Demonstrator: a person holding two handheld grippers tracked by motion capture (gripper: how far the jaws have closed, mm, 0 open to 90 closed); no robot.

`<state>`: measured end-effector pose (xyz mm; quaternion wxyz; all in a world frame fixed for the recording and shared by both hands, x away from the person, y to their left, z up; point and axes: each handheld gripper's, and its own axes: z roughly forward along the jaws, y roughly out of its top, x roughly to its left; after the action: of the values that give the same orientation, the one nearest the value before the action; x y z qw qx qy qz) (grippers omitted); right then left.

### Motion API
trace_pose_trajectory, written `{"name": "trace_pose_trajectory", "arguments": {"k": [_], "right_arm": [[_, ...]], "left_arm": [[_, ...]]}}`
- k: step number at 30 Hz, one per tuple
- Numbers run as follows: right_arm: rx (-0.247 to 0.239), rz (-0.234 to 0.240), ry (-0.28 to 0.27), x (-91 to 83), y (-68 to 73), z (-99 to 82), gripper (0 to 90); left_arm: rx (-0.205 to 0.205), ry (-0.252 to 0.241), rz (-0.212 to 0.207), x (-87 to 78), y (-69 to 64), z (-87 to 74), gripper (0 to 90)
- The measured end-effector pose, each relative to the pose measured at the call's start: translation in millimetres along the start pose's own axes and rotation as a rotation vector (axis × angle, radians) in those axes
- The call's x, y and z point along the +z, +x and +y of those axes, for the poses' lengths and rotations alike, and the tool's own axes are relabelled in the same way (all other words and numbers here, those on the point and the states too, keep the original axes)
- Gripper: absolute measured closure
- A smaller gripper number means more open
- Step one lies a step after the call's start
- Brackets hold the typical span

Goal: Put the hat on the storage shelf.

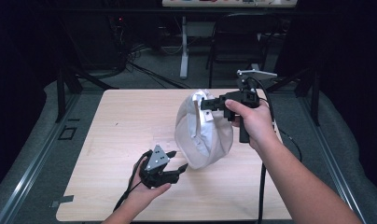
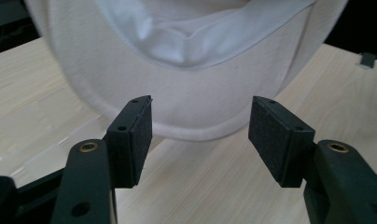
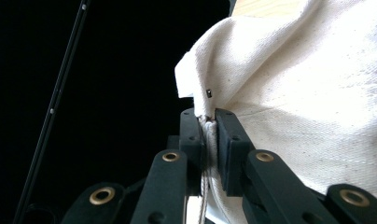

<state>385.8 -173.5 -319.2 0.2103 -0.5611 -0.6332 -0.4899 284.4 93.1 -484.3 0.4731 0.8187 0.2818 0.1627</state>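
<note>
The right gripper [image 1: 206, 103] is clenched on a fold of the white cloth bag [image 1: 200, 130], its 2 jaws pinching the fabric near the top edge, so the bag hangs from that grip and its lower end seems to rest on the wooden table [image 1: 121, 121]; holding it high like this likely keeps the opening spread and reachable. The left gripper [image 1: 177, 161] is released, its 2 jaws standing wide with nothing between them, just short of the bag's hemmed rim [image 2: 196, 133], which lies ahead of and slightly above the pads [image 2: 141, 135] in the left gripper view. That placement suggests it is lined up to take the rim. There is 1 bag, 2 grippers and 1 table.
</note>
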Motion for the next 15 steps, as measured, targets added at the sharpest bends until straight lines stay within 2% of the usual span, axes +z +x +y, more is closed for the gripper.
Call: {"name": "trace_pose_trajectory", "arguments": {"k": [2,4,7,10,15], "right_arm": [[0.003,0.004,-0.005,2.3,2.2,0.5,82.0],[0.000,0.006,-0.004,3.1,2.7,0.8,82.0],[0.004,0.010,-0.007,5.5,3.9,2.3,82.0],[0.004,0.011,-0.003,6.4,4.2,3.0,82.0],[0.007,0.018,-0.008,7.7,3.4,2.6,82.0]], "left_arm": [[0.008,0.014,-0.010,2.4,-3.4,3.6,35.6],[0.011,0.036,-0.032,5.2,-7.4,6.8,35.6],[0.042,0.049,-0.021,10.9,-15.0,8.6,33.8],[0.050,0.066,-0.017,18.5,-20.0,9.3,30.9],[0.078,0.090,0.033,31.5,-27.9,10.4,30.6]]}}
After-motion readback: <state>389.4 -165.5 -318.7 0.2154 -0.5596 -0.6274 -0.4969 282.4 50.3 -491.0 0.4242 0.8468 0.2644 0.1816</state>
